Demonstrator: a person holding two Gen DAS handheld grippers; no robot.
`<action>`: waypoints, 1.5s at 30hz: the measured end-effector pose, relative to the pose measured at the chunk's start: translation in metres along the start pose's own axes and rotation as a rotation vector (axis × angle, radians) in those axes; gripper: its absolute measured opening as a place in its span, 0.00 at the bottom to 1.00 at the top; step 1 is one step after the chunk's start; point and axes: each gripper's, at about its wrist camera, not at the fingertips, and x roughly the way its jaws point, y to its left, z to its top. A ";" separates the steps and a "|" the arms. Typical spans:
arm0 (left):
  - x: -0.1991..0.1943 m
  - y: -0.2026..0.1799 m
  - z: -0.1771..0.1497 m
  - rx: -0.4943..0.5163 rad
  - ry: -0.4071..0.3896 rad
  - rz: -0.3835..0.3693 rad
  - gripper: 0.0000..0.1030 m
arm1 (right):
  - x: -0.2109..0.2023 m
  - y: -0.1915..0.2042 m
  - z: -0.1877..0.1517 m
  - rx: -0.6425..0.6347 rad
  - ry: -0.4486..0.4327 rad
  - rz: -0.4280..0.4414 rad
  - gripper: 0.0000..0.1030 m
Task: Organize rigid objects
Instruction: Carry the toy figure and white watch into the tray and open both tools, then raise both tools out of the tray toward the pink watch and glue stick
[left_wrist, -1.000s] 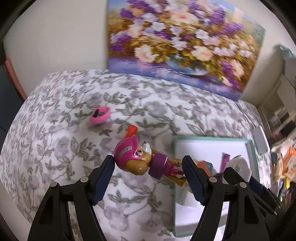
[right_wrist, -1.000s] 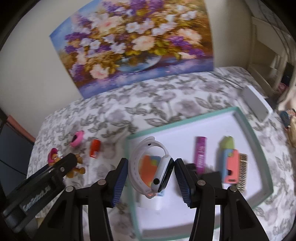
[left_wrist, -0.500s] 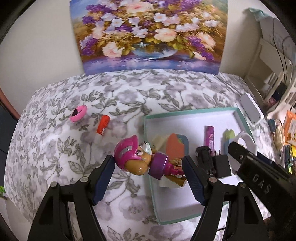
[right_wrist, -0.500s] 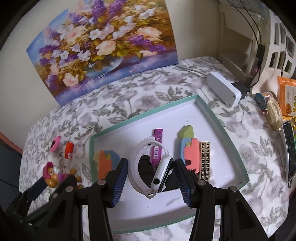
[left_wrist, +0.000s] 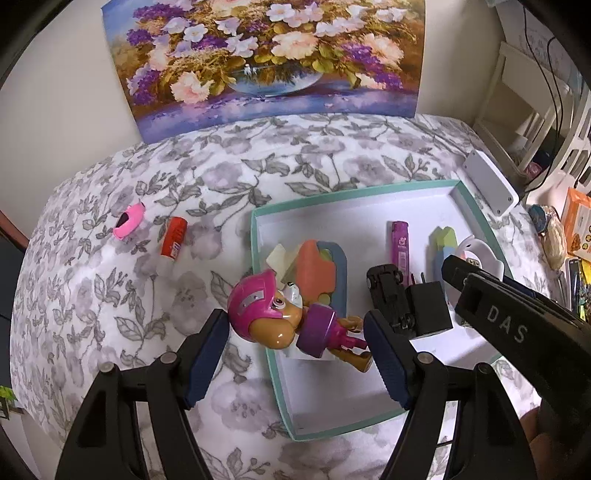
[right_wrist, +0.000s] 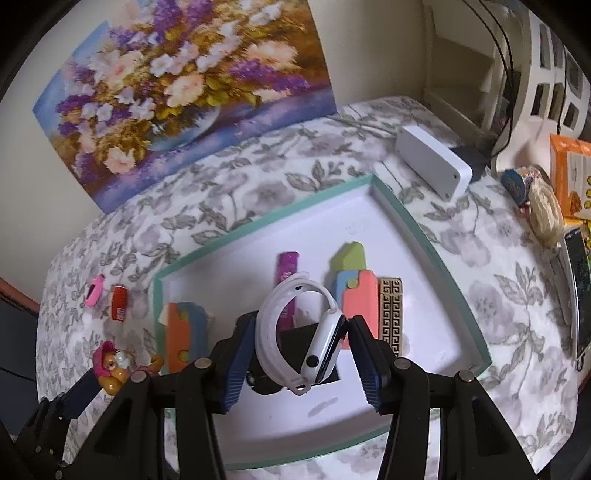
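Tray (left_wrist: 469, 206) nearer; left tool (left_wrist: 297, 341) clamps pup figure (left_wrist: 284, 319).

text: "DAS" | on: right gripper (left_wrist: 476, 273) arm, white letters, left wrist view | other labels: unreadable

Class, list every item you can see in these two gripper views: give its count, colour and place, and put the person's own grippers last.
Tray: 1, white with teal rim, on the flowered cloth.
Puppy figure: 1, pink helmet, in the left gripper, over the tray's left rim.
Smartwatch: 1, white, in the right gripper, above the tray.
Folding toys: 2, orange and blue, in the tray.
Purple tube: 1, in the tray.
Gold patterned bar: 1, in the tray.
Black toy car: 1, in the tray.
Red tube: 1, on the cloth left of the tray.
Pink ring: 1, beside the red tube.
White box: 1, beyond the tray.
Flower painting: 1, against the wall.
Left gripper; right gripper: black, blue pads.
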 end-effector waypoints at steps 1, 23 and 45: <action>0.001 -0.001 0.000 0.000 0.006 -0.004 0.74 | 0.003 -0.002 0.000 0.003 0.006 -0.007 0.54; 0.018 -0.017 -0.006 0.035 0.079 -0.015 0.74 | 0.014 -0.016 0.002 0.016 0.036 -0.038 0.54; 0.021 0.049 0.003 -0.211 0.075 0.031 0.82 | 0.018 -0.005 -0.001 -0.021 0.053 -0.051 0.54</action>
